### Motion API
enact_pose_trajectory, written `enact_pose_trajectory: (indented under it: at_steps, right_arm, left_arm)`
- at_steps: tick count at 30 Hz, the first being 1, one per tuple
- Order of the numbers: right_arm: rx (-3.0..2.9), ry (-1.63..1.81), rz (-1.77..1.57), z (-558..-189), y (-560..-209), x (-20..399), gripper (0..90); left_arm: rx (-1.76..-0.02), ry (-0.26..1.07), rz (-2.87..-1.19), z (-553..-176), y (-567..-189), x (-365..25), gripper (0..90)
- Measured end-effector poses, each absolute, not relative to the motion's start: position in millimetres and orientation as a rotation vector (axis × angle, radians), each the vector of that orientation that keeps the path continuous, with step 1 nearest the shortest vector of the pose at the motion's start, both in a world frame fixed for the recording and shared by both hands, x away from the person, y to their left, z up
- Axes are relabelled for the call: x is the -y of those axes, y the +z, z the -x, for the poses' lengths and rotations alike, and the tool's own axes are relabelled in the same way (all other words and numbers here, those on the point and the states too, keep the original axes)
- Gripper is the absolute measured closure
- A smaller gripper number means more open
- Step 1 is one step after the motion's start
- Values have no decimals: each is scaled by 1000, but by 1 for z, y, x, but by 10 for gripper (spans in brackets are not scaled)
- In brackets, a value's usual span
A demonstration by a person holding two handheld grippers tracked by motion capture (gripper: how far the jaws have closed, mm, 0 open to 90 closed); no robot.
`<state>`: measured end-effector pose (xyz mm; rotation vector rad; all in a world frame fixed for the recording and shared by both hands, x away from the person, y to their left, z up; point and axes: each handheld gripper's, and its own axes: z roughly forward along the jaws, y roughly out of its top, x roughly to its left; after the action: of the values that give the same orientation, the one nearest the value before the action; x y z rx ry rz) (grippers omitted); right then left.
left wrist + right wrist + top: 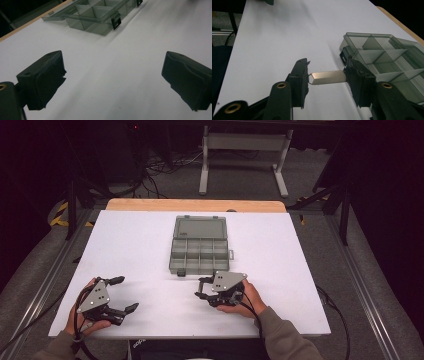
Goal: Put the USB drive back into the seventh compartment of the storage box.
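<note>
1. Centrally, the organizer box (200, 245) sits on the white table (140, 250) with its lid open.
2. Left gripper (122, 295) rests spread apart.
3. Right gripper (327, 80) clamps a small metal bar (328, 77) beside the box's front edge.

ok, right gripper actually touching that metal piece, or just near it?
Touching. The right gripper view shows the metal piece spanning the right gripper, each end pressed against a jaw pad, with no gap.
</note>
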<state>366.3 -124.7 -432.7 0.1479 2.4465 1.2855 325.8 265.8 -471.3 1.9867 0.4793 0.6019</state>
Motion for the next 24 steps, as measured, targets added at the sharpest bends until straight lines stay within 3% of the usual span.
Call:
enact_pose_trajectory:
  at_steps: [24]
  right_arm:
    - [-2344, 1293, -182, -366, -420, 135, 535]
  left_arm:
    - [-476, 601, -1990, -326, -471, -266, 56]
